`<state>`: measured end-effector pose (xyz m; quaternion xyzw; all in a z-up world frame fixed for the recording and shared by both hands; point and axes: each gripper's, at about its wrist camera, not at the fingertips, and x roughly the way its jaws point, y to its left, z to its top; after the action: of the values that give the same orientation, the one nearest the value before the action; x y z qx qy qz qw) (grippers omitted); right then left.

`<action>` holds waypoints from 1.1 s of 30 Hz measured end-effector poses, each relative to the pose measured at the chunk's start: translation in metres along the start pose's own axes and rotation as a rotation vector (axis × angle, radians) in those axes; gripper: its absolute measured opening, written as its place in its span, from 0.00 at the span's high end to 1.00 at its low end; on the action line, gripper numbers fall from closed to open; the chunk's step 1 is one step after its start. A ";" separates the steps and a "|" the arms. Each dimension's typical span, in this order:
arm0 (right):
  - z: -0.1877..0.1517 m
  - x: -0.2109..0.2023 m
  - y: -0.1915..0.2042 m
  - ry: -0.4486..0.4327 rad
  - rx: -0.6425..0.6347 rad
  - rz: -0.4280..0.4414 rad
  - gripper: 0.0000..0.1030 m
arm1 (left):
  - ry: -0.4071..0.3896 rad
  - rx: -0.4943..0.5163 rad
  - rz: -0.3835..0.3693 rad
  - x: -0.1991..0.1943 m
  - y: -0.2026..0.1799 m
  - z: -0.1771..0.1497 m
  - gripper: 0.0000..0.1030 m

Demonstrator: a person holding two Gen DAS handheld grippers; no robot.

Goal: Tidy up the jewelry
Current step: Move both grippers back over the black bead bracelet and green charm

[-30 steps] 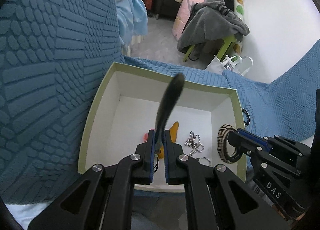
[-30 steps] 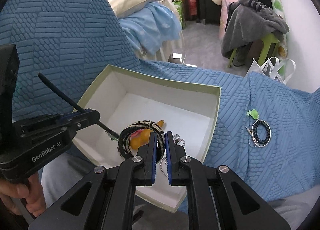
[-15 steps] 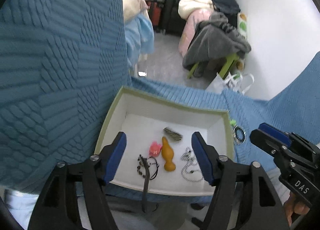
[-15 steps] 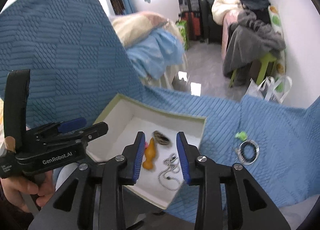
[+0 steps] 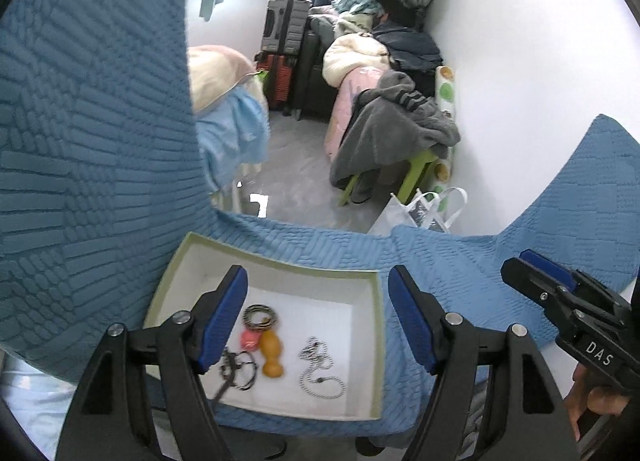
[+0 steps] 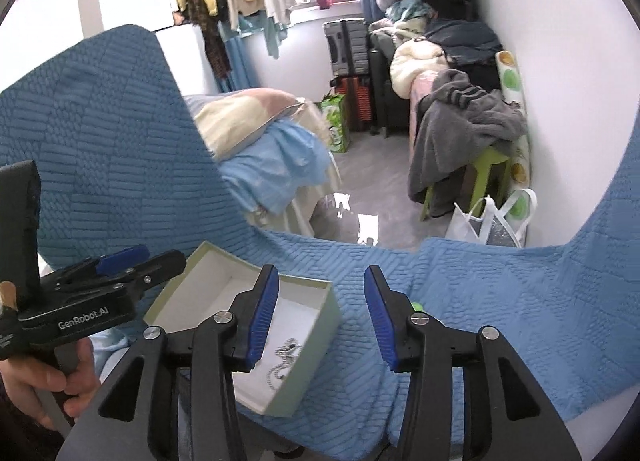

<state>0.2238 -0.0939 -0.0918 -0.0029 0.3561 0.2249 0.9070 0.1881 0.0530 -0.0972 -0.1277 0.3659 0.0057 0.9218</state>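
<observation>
Both claws hang spread & empty over the box (image 5: 372,289), L gripper (image 5: 316,325) wide, R gripper (image 6: 320,317) half-wide, jaws just opening, since bangle (image 5: 260,315) and chain (image 5: 320,371) lie inside at 6 o'clock, prob. freshly dropped.

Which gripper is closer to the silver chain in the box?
Hard to call; probably the left gripper. It hangs open over the box and the chain. The right gripper, also open, hangs over the box's right edge.
</observation>
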 end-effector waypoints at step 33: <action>-0.107 0.095 -0.181 0.225 0.200 -0.035 0.84 | 0.284 0.145 -0.174 0.161 -0.137 -0.074 0.73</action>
<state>0.2904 -0.2359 -0.2609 0.0560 0.4759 0.1710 0.8609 0.2699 -0.1107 -0.2260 -0.0915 0.4792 -0.1188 0.8648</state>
